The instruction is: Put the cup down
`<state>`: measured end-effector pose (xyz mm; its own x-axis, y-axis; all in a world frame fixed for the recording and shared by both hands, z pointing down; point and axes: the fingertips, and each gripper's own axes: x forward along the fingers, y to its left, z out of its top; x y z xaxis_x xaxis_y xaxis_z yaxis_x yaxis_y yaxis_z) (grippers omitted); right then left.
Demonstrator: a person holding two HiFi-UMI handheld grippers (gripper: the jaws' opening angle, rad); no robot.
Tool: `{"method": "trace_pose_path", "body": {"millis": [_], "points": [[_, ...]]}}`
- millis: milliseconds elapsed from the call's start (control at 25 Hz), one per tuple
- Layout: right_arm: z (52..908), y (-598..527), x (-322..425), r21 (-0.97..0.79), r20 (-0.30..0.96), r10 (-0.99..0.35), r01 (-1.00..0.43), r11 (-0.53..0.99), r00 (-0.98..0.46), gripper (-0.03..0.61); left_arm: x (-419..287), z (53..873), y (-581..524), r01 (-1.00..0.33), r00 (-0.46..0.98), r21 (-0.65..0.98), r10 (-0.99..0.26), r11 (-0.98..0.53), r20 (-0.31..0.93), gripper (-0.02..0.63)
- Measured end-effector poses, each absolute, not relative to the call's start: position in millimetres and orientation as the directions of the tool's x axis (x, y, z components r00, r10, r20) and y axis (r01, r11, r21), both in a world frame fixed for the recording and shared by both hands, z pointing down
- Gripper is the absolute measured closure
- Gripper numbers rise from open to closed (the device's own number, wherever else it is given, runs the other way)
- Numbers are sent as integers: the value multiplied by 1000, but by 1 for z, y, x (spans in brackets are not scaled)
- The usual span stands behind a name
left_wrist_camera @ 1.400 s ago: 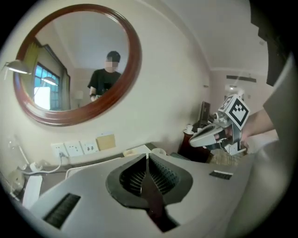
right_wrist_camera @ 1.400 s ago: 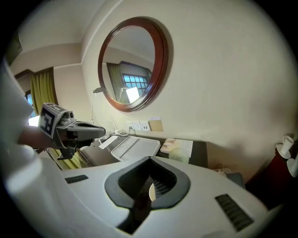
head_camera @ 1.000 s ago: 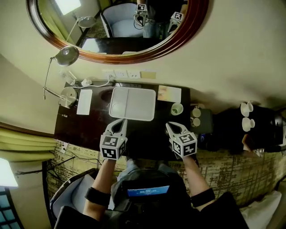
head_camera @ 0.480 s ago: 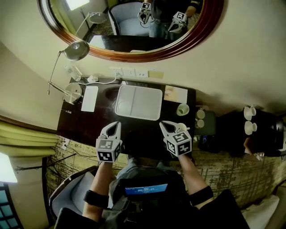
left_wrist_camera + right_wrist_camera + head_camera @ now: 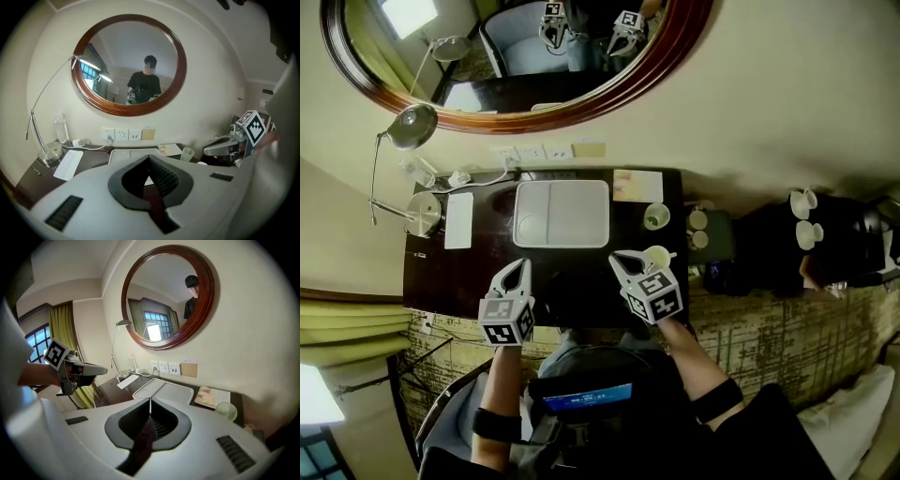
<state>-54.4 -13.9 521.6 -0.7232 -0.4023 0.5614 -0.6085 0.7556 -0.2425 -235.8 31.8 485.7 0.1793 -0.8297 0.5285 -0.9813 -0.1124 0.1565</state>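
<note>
Head view: neither gripper is carrying anything. The left gripper (image 5: 517,269) and right gripper (image 5: 620,261) are both hovering over the near edge of the dark desk (image 5: 459,272), jaws together, tips pointing toward the far wall and tilted down a bit. The white cup (image 5: 657,256) w/ handle is sitting upright on the desk just right of the right gripper's tips; can't tell if it's touching. So the put-down is looking done, imo. A green cup (image 5: 655,217) is standing farther back, right of the white tray (image 5: 562,214). To finish well: be backing the right gripper straight toward the near edge and not swinging right, since the handle is close and a nudge could be tipping the cup off the desk's near right corner. Forearms are running roughly parallel from the near side, the marker cubes facing up. Left gripper view: the pads are meeting w/ nothing btwn them, only the tray showing beyond. The green cup (image 5: 187,153) is sitting far right, and the right gripper is showing at the right edge, roughly level w/ this one. Right gripper view: the jaws are closed to a thin seam, also empty, aiming at the tray's near edge. The green cup (image 5: 226,410) is lying to the right, and the white cup is falling outside this view.
</note>
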Motion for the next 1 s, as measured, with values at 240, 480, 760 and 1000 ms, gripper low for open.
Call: {"method": "trace_pose_path", "body": {"millis": [240, 480, 760, 1000], "points": [[532, -13, -34, -204, 582, -418, -623, 755, -697, 537, -209, 495, 19, -969, 244, 170, -808, -179, 536, 614], [547, -19, -4, -199, 606, -440, -662, 722, -663, 475, -192, 503, 10, -961, 275, 175, -785, -213, 555, 614], [554, -53, 34, -166, 614, -519, -740, 651, -595, 379, -175, 503, 1, -953, 302, 160, -765, -258, 569, 614], [562, -84, 63, -118, 632, -550, -769, 628, -545, 230, -156, 508, 1, -947, 318, 164, -747, -275, 583, 614]]}}
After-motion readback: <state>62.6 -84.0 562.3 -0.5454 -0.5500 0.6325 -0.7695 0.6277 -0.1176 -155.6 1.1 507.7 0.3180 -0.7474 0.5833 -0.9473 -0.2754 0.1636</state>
